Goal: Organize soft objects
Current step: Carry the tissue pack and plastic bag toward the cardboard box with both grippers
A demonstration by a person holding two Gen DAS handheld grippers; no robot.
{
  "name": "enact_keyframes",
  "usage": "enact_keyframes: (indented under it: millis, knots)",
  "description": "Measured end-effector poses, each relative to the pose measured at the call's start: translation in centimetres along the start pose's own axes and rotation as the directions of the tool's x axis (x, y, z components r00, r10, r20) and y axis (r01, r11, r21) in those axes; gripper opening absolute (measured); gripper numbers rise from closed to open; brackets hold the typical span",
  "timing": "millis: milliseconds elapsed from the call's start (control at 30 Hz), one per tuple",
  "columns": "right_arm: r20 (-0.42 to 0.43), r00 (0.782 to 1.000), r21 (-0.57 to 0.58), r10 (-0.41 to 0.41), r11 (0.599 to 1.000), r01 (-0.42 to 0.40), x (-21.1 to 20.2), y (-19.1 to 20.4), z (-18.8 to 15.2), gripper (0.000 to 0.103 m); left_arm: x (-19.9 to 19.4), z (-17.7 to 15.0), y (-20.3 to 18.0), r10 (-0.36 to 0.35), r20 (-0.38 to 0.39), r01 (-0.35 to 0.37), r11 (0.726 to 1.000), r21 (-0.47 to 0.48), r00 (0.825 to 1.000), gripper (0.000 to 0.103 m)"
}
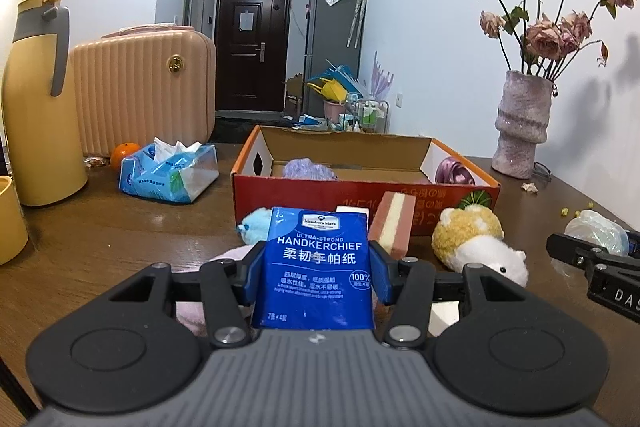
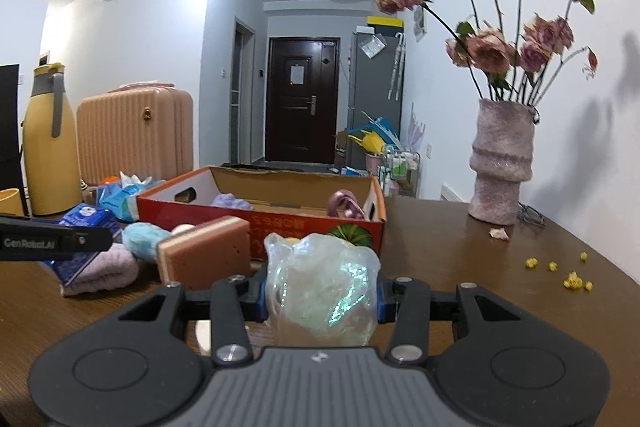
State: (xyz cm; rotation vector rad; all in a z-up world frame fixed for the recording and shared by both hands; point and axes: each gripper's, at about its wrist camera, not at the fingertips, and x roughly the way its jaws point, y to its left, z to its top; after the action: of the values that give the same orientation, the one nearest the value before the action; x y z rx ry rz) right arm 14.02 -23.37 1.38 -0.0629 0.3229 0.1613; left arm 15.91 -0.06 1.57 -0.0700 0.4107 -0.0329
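My left gripper (image 1: 316, 267) is shut on a blue handkerchief pack (image 1: 318, 259), held upright in front of the open cardboard box (image 1: 360, 187). My right gripper (image 2: 322, 297) is shut on an iridescent plastic bag (image 2: 324, 291), also before the box (image 2: 280, 223). Between grippers and box lie a pink-and-cream sponge (image 1: 394, 227), a blue plush (image 1: 256, 225), a yellow-and-white plush (image 1: 476, 243) and a pink soft cloth (image 2: 104, 271). Inside the box are a purple fluffy item (image 1: 308, 169) and a purple ring-shaped item (image 1: 454, 171).
A tissue pack (image 1: 168, 171), an orange (image 1: 124, 153), a yellow thermos (image 1: 36, 99) and a pink case (image 1: 144, 87) stand at the left. A vase of dried roses (image 1: 522, 123) stands at the right by the wall. Yellow crumbs (image 2: 572, 281) lie on the table.
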Motion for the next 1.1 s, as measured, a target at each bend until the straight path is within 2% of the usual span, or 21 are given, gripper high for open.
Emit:
enact_keyframes:
  millis: [400, 1100]
  knots:
    - [0.053, 0.998, -0.032, 0.022, 0.999, -0.02, 0.9, 2.0, 2.3, 0.044, 0.3, 2.1, 0.2, 0.021, 0.053, -0.019, 0.999, -0.037, 0.998, 0.053]
    - [0.095, 0.995, -0.031, 0.018, 0.999, -0.015, 4.9, 3.3, 5.2, 0.044, 3.6, 5.9, 1.3, 0.081, 0.105, -0.07, 0.992, -0.108, 0.991, 0.053]
